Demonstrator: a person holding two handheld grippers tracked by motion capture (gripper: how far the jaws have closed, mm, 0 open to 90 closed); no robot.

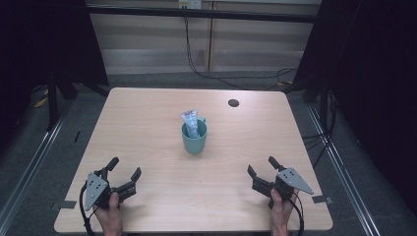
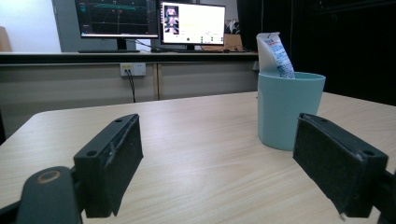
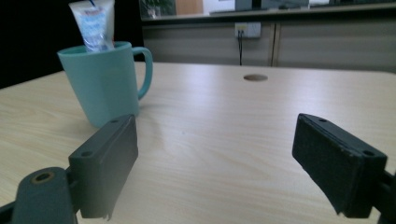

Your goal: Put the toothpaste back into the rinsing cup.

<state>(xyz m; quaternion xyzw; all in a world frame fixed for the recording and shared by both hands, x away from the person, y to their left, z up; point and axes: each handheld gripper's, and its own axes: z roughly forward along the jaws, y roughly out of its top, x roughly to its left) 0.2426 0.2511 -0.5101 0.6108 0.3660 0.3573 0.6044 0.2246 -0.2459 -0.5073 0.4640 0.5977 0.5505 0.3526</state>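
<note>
Both grippers resting apart-jawed, empty: left gripper (image 1: 124, 173) at 7 o'clock, right gripper (image 1: 262, 168) at 5. Toothpaste tube (image 1: 190, 121) leaning in teal mug (image 1: 194, 139); careless tug risking tipping mug.

Mug (image 1: 194, 138) near table (image 1: 147, 128) centre, tube (image 1: 190, 122) standing in it, handle toward far side; round hole (image 1: 233, 103) in tabletop behind mug, to right; left gripper (image 1: 125, 172) near front-left corner, right gripper (image 1: 260, 166) near front-right, both well apart from mug
</note>
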